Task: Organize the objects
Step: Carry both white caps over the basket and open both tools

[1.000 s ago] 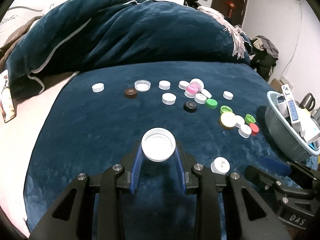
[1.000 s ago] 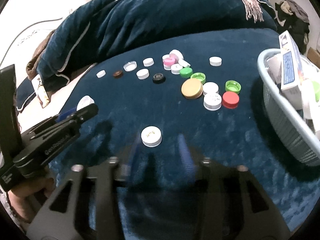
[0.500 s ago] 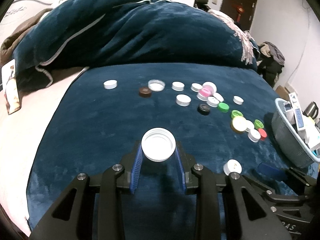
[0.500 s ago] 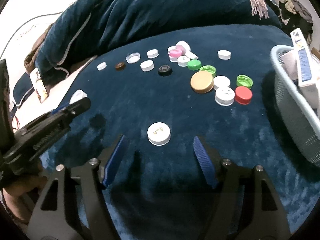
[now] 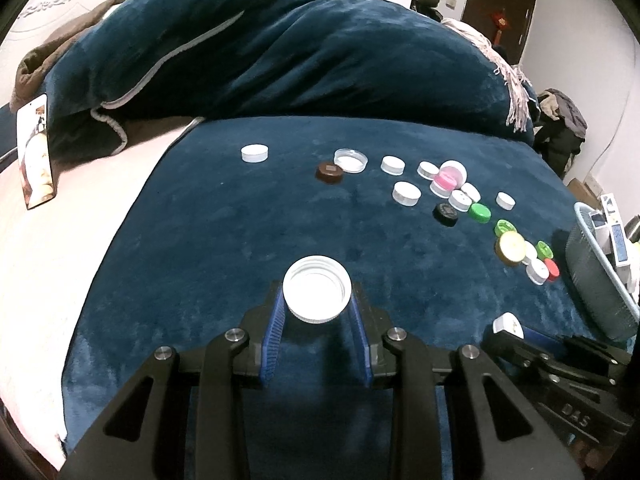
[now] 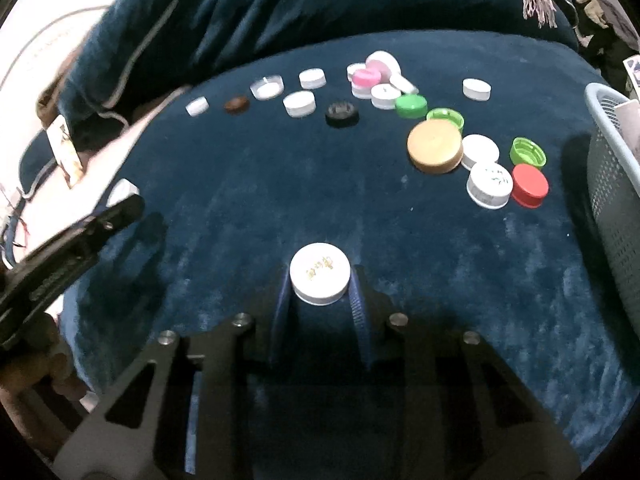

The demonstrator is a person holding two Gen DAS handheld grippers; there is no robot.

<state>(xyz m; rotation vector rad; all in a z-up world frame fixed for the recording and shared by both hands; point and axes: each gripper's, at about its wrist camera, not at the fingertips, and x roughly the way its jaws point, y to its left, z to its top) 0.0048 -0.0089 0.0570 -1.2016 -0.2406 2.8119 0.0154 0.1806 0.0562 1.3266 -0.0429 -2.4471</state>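
Note:
My left gripper is shut on a white bottle cap held hollow side up, just above the blue plush blanket. My right gripper has shut on another white cap with gold lettering on its top, low over the blanket. Each gripper shows in the other's view: the right one with its cap at the lower right, the left one with its cap at the left edge. Several loose caps, white, green, red, pink, black, brown and a big gold one, lie scattered farther back.
A grey-blue mesh basket with boxes in it stands at the blanket's right edge. A heaped dark blue duvet closes off the back. A phone-like card lies at the far left on the pale sheet.
My right gripper opened wide around the lettered white cap, came down and forward over it, and has closed on it. The left gripper kept its grip on its cap and drifted slightly.

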